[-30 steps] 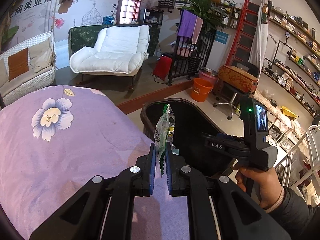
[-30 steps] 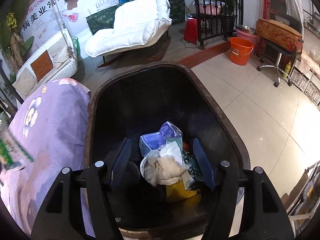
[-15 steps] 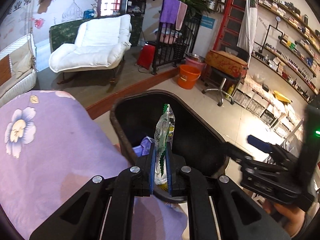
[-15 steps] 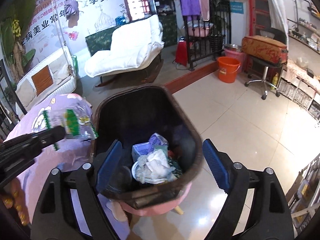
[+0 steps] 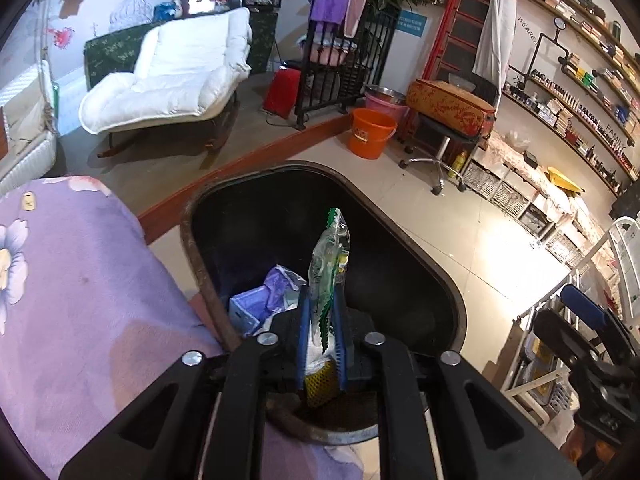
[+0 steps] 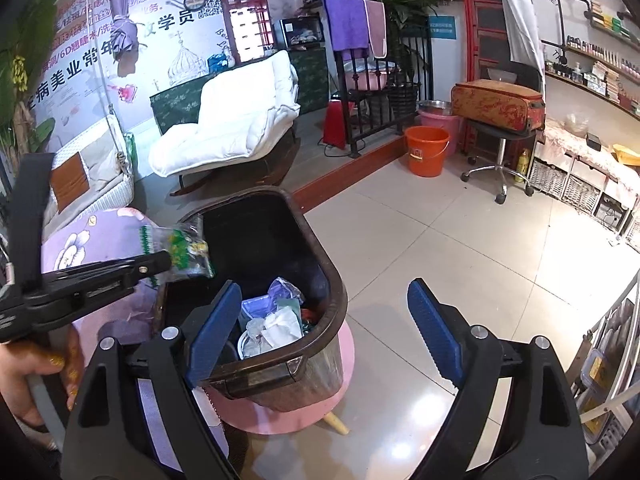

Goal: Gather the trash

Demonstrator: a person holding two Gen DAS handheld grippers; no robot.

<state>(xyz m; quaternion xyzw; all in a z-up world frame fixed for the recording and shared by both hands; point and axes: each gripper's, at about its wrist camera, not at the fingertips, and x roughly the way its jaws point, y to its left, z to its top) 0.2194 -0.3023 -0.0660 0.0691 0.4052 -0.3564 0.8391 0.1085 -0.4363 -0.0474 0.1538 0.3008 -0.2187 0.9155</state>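
Glossy pale tiles point(image 6: 460, 248) cover the floor, and a raised strip with a red-brown edge point(image 5: 248, 168) is seen beyond them, where a white padded rocker point(image 6: 236, 128) is set before a printed wall. An orange bucket point(image 6: 426, 150) is placed near a black metal rack point(image 6: 380, 92) hung with purple towels, and a swivel stool point(image 6: 496, 152) bears a patterned case. Shelves point(image 5: 580, 80) of small goods are ranged along the right-hand wall. A purple flowered cloth point(image 5: 80, 280) is spread over a surface just beside a dark bin point(image 6: 320, 264), which is seated on a pink stool point(image 6: 280, 412). The bin is partly filled: a purple packet, white crumpled paper and a yellow mesh piece are seen inside. A clear wrapper point(image 5: 330, 264) with green zigzag edges and yellow print is pinched at its lower end by the left gripper point(image 5: 322, 336), whose blue pads are closed narrowly upon it; it is held upright over the bin's near rim, above the rubbish. From the right wrist view the same wrapper point(image 6: 184, 246) is seen at the bin's left edge. The right gripper point(image 6: 324, 340) is spread wide, nothing being held, with the bin's near corner between its pads.
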